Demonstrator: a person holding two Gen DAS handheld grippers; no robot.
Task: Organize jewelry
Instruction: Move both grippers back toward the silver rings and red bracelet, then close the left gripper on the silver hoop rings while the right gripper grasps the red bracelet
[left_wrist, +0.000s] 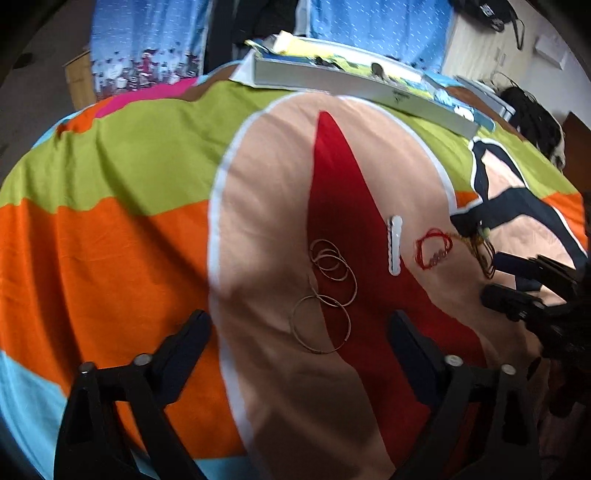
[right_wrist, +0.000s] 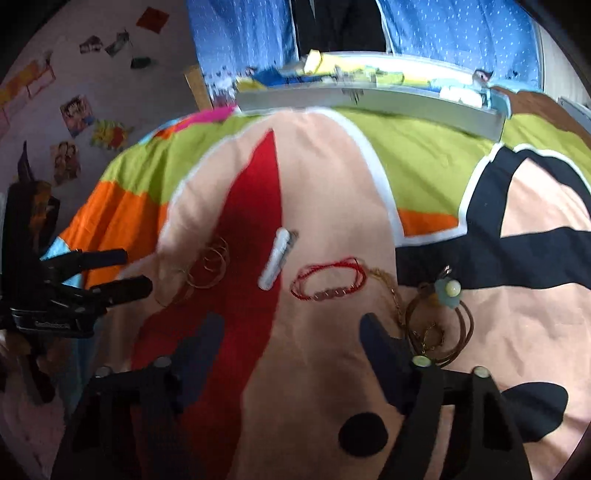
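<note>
Jewelry lies on a colourful bedspread (left_wrist: 129, 229). A cluster of thin gold hoops (left_wrist: 328, 288) rests just ahead of my open left gripper (left_wrist: 299, 321), which holds nothing. Beside the hoops are a white hair clip (left_wrist: 394, 245) and a red string bracelet (left_wrist: 434, 249). In the right wrist view the red bracelet (right_wrist: 328, 278) lies ahead of my open, empty right gripper (right_wrist: 291, 325). A gold chain (right_wrist: 391, 291) and brown hair ties with a pale flower charm (right_wrist: 448, 290) lie by its right finger. The hoops (right_wrist: 207, 266) and clip (right_wrist: 277, 258) sit to the left.
A long grey tray (left_wrist: 332, 79) holding assorted items stands at the far edge of the bed, also seen as the grey tray (right_wrist: 369, 101). Blue dotted fabric hangs behind it. A wall with stickers (right_wrist: 74, 114) is at the left. Each gripper shows in the other's view.
</note>
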